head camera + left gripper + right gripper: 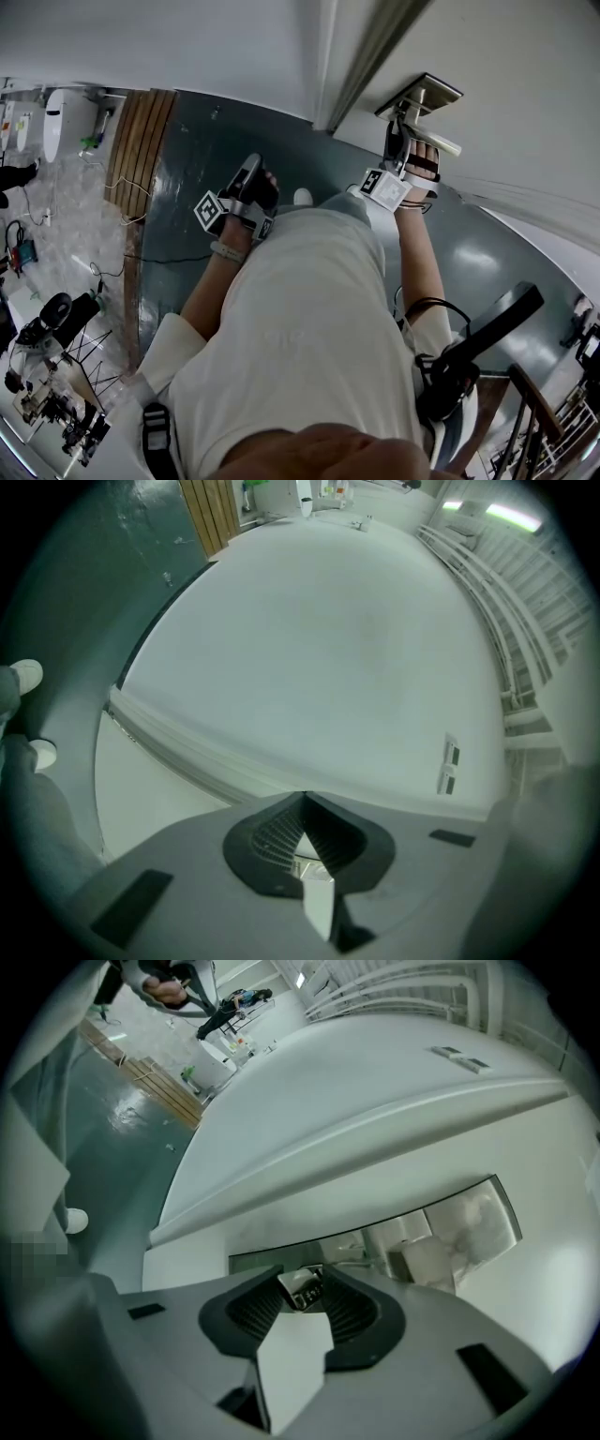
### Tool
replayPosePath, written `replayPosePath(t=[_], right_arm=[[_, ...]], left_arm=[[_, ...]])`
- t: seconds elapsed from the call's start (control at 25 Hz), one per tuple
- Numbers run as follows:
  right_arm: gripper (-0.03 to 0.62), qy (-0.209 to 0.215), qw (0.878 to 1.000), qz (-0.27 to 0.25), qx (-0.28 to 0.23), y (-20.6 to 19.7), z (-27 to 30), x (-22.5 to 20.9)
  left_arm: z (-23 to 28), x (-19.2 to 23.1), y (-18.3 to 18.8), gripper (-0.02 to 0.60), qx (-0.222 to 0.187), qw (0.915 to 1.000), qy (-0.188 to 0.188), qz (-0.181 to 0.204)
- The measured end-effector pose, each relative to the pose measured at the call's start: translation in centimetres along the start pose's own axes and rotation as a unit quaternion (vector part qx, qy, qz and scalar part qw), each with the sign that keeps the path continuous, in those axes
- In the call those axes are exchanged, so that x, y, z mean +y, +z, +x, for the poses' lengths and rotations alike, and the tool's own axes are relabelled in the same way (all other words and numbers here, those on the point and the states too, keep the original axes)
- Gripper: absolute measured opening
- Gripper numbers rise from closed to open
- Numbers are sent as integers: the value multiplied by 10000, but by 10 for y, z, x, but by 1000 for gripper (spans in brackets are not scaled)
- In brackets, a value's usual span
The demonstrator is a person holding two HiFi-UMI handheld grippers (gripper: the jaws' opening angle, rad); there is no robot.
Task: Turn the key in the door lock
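The right hand-held gripper [302, 1273] stood released, jaws apart around the key [298, 1290], which showed only as a small shiny scrap between them at the lock plate [450, 1222] on the door [506, 84]. The left hand-held gripper [302, 801] hung clenched, well apart.

Rectangular lock plate [450, 1227] of mirror-bright metal, set flat on the white door [525, 112] close to its edge, reflecting pale blurred shapes. Pale lever handle [441, 142] jutting from the door just beside the plate. Small silvery key [302, 1290] standing out at the plate's lower edge, its head between the jaws of the right gripper [304, 1273], which stand apart around it. Blade hidden in the lock. Too small and dim to read how far the key is turned.
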State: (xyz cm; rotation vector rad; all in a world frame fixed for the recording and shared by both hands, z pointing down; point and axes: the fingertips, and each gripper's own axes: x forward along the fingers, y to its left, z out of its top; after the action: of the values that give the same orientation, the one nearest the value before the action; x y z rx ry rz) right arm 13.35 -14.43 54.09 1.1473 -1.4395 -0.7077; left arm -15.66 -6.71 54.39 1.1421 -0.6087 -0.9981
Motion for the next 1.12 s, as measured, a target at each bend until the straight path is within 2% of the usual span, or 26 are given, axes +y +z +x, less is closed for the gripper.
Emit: replayPosePath(t=[0.24, 0.48, 0.8, 1.0, 1.12], right_arm=[[129, -148, 9995, 255, -58, 0, -1, -8], [129, 96, 9892, 1450, -183, -3, 0, -4], [129, 360, 9508, 3051, -391, -4, -2, -10], [127, 500, 9129, 4013, -550, -5, -1, -13], [127, 544, 8962, 4356, -639, -6, -1, -13]], left_arm=[[-3, 0, 4, 8, -109, 9999, -5, -23], [-2, 1, 3, 8, -93, 10000, 5, -33], [-1, 1, 1, 8, -90, 10000, 18, -35], [-3, 1, 4, 8, -124, 9999, 27, -10], [-4, 0, 4, 8, -129, 9999, 33, -10]])
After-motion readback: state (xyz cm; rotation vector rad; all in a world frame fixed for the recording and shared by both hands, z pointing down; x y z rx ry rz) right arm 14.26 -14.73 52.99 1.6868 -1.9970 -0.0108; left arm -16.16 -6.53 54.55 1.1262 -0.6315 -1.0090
